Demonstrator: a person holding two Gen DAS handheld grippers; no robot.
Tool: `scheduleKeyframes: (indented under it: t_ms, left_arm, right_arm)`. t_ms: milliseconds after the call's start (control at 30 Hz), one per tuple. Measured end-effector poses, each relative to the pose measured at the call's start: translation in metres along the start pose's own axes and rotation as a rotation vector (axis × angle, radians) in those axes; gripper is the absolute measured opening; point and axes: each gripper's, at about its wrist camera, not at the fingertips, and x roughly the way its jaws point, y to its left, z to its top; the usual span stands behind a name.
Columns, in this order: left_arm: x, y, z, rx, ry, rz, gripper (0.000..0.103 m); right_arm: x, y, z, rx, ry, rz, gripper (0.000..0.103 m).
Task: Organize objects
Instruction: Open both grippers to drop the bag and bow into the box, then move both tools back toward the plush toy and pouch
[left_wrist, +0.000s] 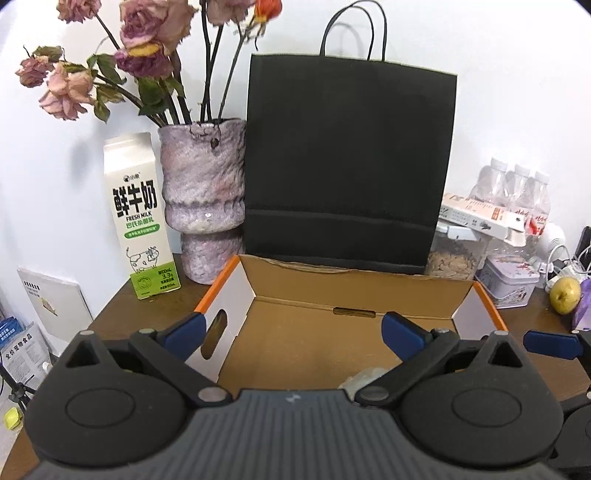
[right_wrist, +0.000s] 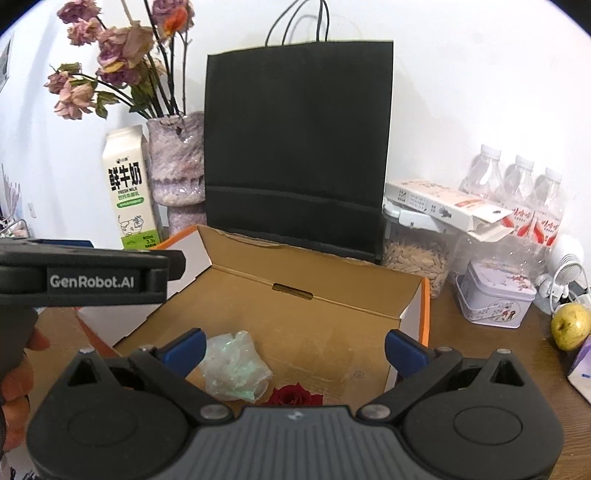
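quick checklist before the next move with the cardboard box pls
1. Left gripper open and holding nothing: ok.
2. Right gripper open and holding nothing: ok.
3. Cardboard box open on top: ok.
4. Crumpled plastic wrap and red rose lying inside the box: ok.
5. Grippers apart from each other: ok; the left gripper sits to the left in the right wrist view.
6. Rest of the box floor under the grippers: cannot tell.

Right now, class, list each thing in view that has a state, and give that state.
cardboard box: open, holds a crumpled wrapper and a red rose.
left gripper: open, empty.
right gripper: open, empty.
black paper bag: upright.
milk carton: upright, closed.
flowers: wilted.
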Motion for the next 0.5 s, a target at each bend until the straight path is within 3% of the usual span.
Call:
scheduleKeyframes:
  t_ms: [500]
  left_arm:
    - [-0.067, 0.002, -0.01, -0.008, -0.043, -0.026, 0.103]
  right_arm:
    - [-0.072, 0.015, -0.009, -0.005, -0.07, -0.008, 0.103]
